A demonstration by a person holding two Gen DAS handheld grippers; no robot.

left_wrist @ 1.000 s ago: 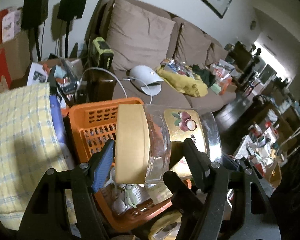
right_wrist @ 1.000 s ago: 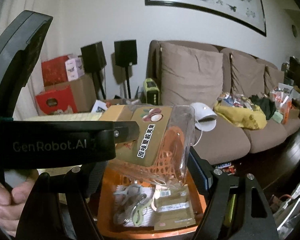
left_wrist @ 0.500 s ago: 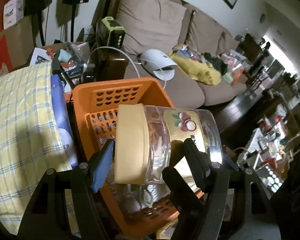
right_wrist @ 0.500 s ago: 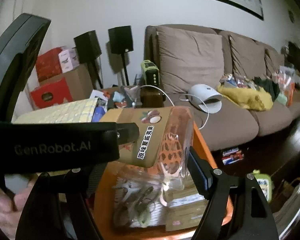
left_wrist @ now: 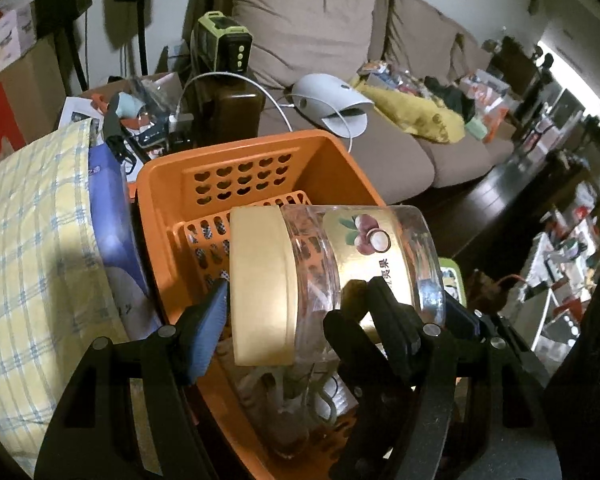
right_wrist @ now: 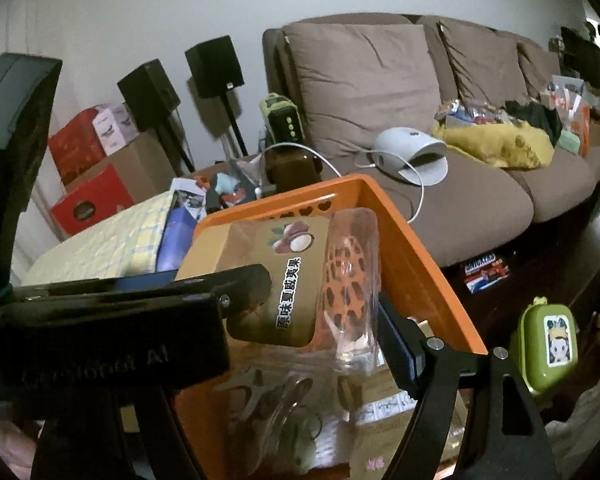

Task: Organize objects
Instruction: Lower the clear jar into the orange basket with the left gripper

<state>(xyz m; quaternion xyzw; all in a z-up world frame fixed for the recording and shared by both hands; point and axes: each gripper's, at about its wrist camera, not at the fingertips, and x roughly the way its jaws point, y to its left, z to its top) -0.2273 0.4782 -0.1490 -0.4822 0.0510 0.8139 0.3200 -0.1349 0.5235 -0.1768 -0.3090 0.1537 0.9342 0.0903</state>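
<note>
I have the clear plastic jar (left_wrist: pixel 332 280) lying on its side between both grippers, its long axis running left to right across my views, the tan lid (left_wrist: pixel 260 284) pointing to my left and the clear base to my right. My left gripper (left_wrist: pixel 296 312) is closed around the lid end: the blue-padded finger sits against the lid's outer face and the black finger presses the gold label on the jar's body. My right gripper (right_wrist: pixel 324 320) is at the base end; its blue-padded right finger touches the clear bottom, but its left finger is hidden behind the other gripper's body, so I cannot tell how firmly it grips. The jar hangs above the orange basket (left_wrist: pixel 164 184), over its open interior, not resting on the floor of it. Under the jar, in the basket, lie clips and flat packets (right_wrist: pixel 384 408), too blurred to name further. Just left of the basket is a yellow checked cloth (left_wrist: pixel 28 240). Beyond it, a brown sofa (right_wrist: pixel 460 192) holds a white device (right_wrist: pixel 416 152). A green case (right_wrist: pixel 548 344) sits to the basket's right.
</note>
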